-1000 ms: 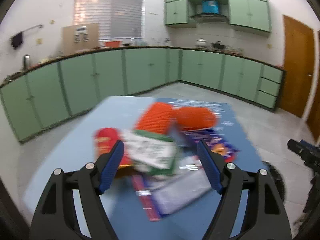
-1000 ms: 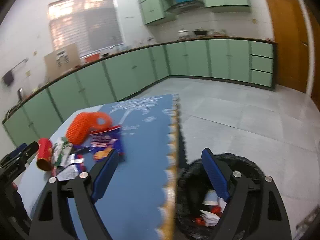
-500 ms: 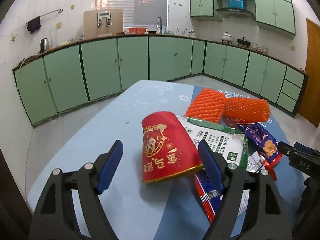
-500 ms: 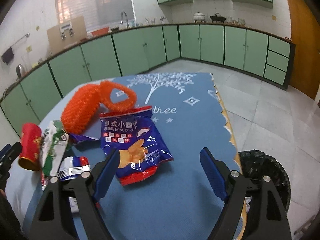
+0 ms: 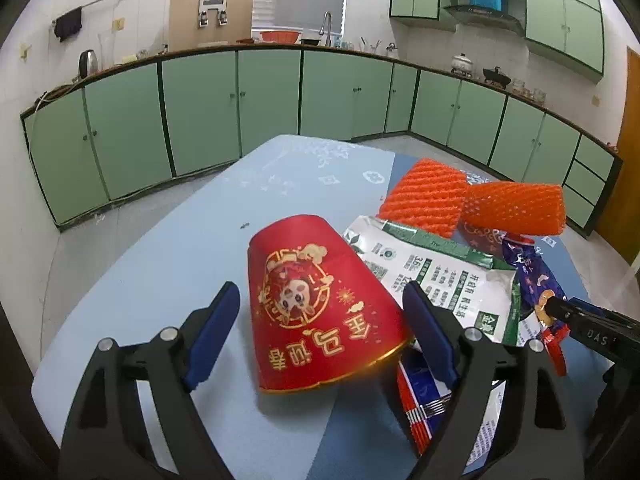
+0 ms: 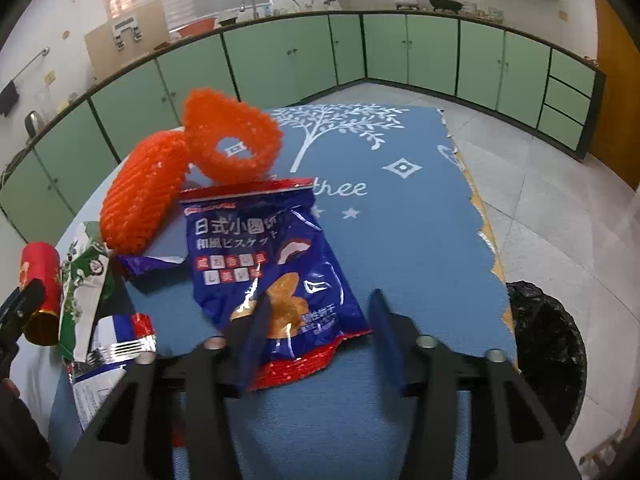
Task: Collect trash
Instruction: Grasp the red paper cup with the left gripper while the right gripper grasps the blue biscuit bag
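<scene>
A red paper cup [image 5: 320, 308] lies on its side on the blue table [image 5: 200, 240]. My left gripper [image 5: 320, 320] is open with its fingers either side of the cup, not touching. A blue snack bag [image 6: 276, 268] lies flat in the right wrist view. My right gripper [image 6: 316, 328] is open around the bag's near end. Two orange foam nets [image 6: 160, 188] lie behind it, also in the left wrist view [image 5: 472, 200]. A green-white wrapper [image 5: 440, 276] and a red-blue wrapper [image 6: 112, 344] lie beside the cup [image 6: 38, 280].
A bin with a black liner [image 6: 548, 348] stands on the floor right of the table. Green kitchen cabinets [image 5: 240, 100] run along the walls behind. The table's right edge [image 6: 484, 240] has a yellow scalloped border.
Both grippers have moved in low to the table. The left now straddles the red cup. The right swung from the bin to the snack bag and its jaws have narrowed.
</scene>
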{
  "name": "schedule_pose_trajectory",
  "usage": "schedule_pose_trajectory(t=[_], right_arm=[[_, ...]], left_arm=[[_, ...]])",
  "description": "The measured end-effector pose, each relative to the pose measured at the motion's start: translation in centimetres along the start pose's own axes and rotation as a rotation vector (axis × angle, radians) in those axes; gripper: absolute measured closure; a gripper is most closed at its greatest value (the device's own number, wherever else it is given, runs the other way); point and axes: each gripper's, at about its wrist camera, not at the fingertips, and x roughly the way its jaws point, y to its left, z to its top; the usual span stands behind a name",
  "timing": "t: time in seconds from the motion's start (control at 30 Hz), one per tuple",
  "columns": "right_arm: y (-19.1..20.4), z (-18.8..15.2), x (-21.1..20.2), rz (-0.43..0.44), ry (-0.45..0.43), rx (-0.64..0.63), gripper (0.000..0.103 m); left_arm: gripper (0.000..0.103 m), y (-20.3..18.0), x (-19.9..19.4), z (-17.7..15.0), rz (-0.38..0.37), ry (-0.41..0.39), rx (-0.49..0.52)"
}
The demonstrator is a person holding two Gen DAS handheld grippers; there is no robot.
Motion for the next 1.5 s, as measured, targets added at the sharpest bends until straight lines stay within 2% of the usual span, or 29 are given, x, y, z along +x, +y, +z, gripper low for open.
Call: schedule_pose_trajectory(t=[0.07,0.17,0.2,0.23,0.27,0.4,0.47,0.5,0.53,0.7,0.77,0.8,0.83,0.97,1.1,1.2,1.3,1.37,1.47,1.5], right_arm=[[-0.1,0.0,0.0,0.008,-0.005,0.002,0.068],[-0.2,-0.1,-0.3,0.026,-0.014,0.008,0.07],[-0.2,-0.1,-0.4,0.027,-0.018,0.006,0.07],[-0.1,-0.2,-0.6,0.029,-0.026,0.002,0.07],[0.0,-0.3,-0.9,0.031,-0.035,-0.001,0.071],[0.0,-0.6,-1.7,0.046,-0.056,0.001,0.073],[0.0,-0.8,-2.3,0.051,-0.065,0.005,0.073],[-0.1,-0.9,-2.7,0.055,-0.073,0.009,0.073],[-0.2,-1.0,-3.2,0.061,-0.084,0.014,0.073],[-0.2,-1.2,-5.2,0.071,-0.115,0.008,0.073],[-0.1,-1.2,-5.7,0.07,-0.129,-0.003,0.073],[0.0,-1.3,-6.1,0.071,-0.136,-0.008,0.073],[0.0,-1.3,-6.4,0.074,-0.141,-0.009,0.073],[0.2,-1.5,-7.3,0.077,-0.16,-0.011,0.073],[0.2,-1.6,-7.4,0.076,-0.16,-0.01,0.073],[0.1,-1.9,-7.4,0.079,-0.159,-0.005,0.073],[0.1,-2.3,-7.5,0.085,-0.159,-0.005,0.073],[0.1,-2.4,-7.5,0.085,-0.159,-0.008,0.073],[0.3,-2.6,-7.5,0.085,-0.161,-0.01,0.073],[0.4,-2.6,-7.5,0.087,-0.161,-0.009,0.073]], left_arm=[[0.022,0.0,0.3,0.0,-0.005,0.013,-0.005],[0.028,0.1,0.3,-0.1,-0.011,0.014,-0.014],[0.033,0.1,0.2,-0.1,-0.012,0.011,-0.015],[0.04,0.1,0.0,-0.1,-0.014,0.005,-0.018],[0.043,0.1,-0.3,-0.1,-0.015,-0.004,-0.019],[0.073,0.1,-1.1,0.3,-0.008,-0.04,-0.007],[0.083,0.2,-1.3,0.6,-0.015,-0.051,-0.014],[0.091,0.2,-1.5,0.7,-0.017,-0.057,-0.017],[0.103,0.2,-1.7,0.8,-0.019,-0.066,-0.016],[0.099,0.6,-2.8,0.8,-0.061,-0.063,-0.031],[0.081,0.8,-3.7,0.4,-0.061,-0.065,-0.033],[0.057,0.9,-4.3,-0.1,-0.059,-0.074,-0.035],[0.045,1.0,-4.7,-0.4,-0.053,-0.082,-0.035],[0.041,0.7,-5.1,-1.7,-0.032,-0.086,0.007],[0.038,0.3,-4.2,-2.1,-0.05,-0.045,0.003],[0.037,-0.2,-3.4,-2.4,-0.003,-0.038,0.033],[0.038,0.5,-2.4,-2.3,0.02,-0.03,0.008],[0.04,0.9,-2.0,-2.1,0.028,-0.027,-0.006],[0.049,1.0,-1.7,-2.1,0.029,-0.019,-0.008],[0.055,1.0,-1.5,-2.1,0.029,-0.013,-0.006]])
